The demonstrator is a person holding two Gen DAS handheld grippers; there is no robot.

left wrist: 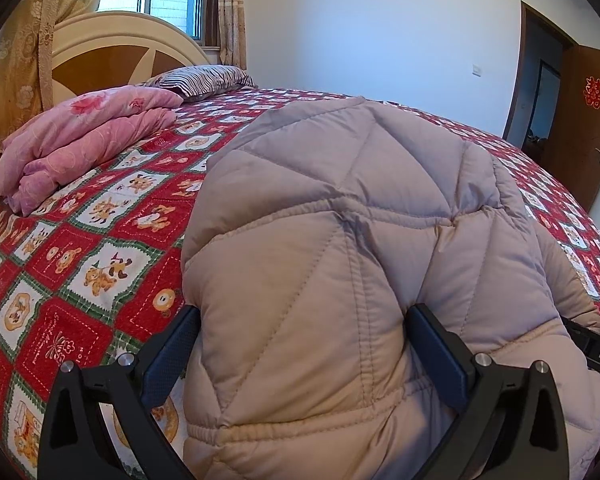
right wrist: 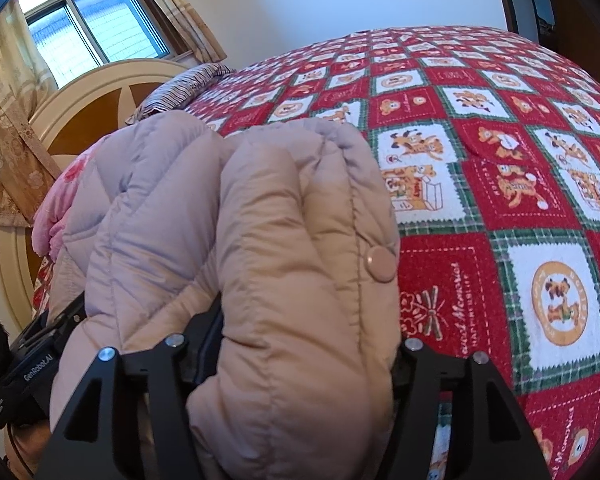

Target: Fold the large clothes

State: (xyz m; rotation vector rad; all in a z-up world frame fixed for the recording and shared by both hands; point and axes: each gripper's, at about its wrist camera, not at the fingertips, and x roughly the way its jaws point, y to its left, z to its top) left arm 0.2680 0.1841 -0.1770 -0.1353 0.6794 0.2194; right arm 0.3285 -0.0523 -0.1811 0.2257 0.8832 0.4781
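A beige quilted puffer coat [left wrist: 340, 220] lies folded in a thick bundle on the red patchwork bedspread [left wrist: 80, 280]. My left gripper [left wrist: 304, 312] stands wide open around the bundle's near left end, and puffy fabric fills the gap between its blue pads. In the right wrist view the coat [right wrist: 284, 208] shows a snap button on its folded edge. My right gripper [right wrist: 308, 332] straddles that fold with its jaws apart; the coat hides the right finger's tip. Each gripper's black body shows at the edge of the other view.
A folded pink quilt [left wrist: 84, 140] and a striped pillow [left wrist: 204, 80] lie by the cream and brown headboard [left wrist: 112, 52]. Curtains and a window stand behind it. A brown door [left wrist: 588, 120] is at the far right. The bedspread [right wrist: 500, 160] stretches bare to the right of the coat.
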